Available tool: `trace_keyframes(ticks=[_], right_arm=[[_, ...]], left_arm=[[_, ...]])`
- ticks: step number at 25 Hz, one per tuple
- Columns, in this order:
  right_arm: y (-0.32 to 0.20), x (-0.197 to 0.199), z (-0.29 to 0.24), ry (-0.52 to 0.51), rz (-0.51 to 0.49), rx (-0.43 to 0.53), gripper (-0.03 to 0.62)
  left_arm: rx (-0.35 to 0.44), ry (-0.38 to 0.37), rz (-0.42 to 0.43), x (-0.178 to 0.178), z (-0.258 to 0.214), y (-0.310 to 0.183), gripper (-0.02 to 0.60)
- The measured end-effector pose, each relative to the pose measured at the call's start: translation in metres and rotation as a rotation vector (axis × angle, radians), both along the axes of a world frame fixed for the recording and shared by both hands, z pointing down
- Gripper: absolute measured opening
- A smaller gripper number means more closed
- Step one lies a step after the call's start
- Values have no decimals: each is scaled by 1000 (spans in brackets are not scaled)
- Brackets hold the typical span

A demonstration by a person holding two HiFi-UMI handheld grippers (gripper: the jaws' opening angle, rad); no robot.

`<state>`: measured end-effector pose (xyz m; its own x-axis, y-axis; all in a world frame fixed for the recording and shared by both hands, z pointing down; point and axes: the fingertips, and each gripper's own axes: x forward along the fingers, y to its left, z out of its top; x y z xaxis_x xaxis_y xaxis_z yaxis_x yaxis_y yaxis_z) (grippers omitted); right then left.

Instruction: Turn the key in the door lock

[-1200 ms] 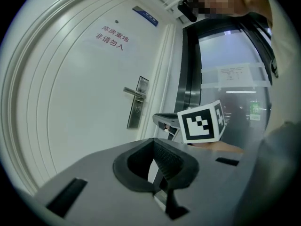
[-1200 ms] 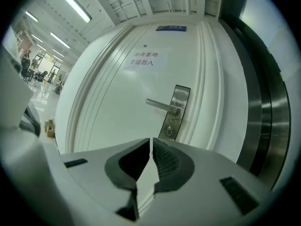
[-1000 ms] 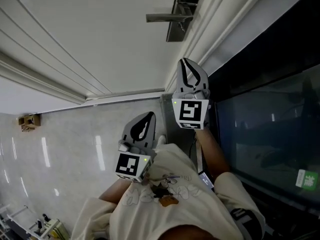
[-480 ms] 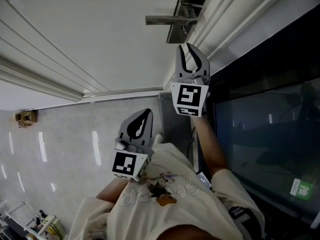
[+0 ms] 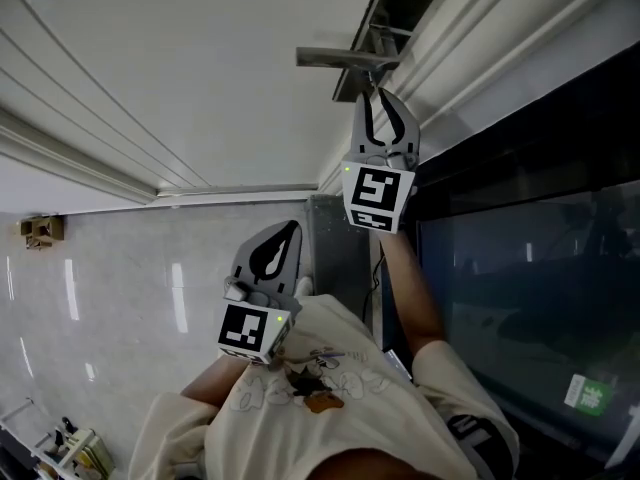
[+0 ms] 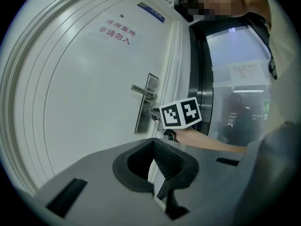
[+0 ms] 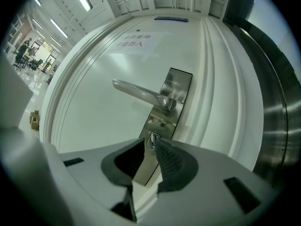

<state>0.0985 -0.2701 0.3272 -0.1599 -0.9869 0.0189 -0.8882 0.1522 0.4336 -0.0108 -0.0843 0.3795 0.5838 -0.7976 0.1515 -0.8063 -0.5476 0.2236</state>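
Observation:
A small silver key (image 7: 151,139) sticks out of the steel lock plate (image 7: 171,102) below the lever handle (image 7: 141,94) of a white door. My right gripper (image 7: 150,143) points level at it. Its jaws have just been opening, and the key's head shows in the narrow gap at their tips, not pinched. In the head view the right gripper (image 5: 378,98) reaches up to the lock plate (image 5: 388,13). My left gripper (image 5: 290,228) hangs back, lower and left, its fingertips together on nothing (image 6: 153,143).
A dark glass panel (image 5: 530,268) in a metal frame runs along the door's right side. A printed paper notice (image 6: 116,30) is stuck high on the door. Polished stone floor (image 5: 100,298) lies to the left. The person's shirt fills the bottom of the head view.
The right gripper has moved up the picture to the lock plate, its tips now just under the handle. The left gripper has drifted a little left.

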Motion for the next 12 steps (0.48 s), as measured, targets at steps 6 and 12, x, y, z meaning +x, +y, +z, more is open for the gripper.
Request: trace_keyframes(ticks=[6,12], right_arm=[[-11,-1,-5,7,5,0,83],[-22,-2,-5,12,12,-14,77]], left_arm=[[10,3,11,3,-2,-8,6],[15,-1,11,3,-4,-17,5]])
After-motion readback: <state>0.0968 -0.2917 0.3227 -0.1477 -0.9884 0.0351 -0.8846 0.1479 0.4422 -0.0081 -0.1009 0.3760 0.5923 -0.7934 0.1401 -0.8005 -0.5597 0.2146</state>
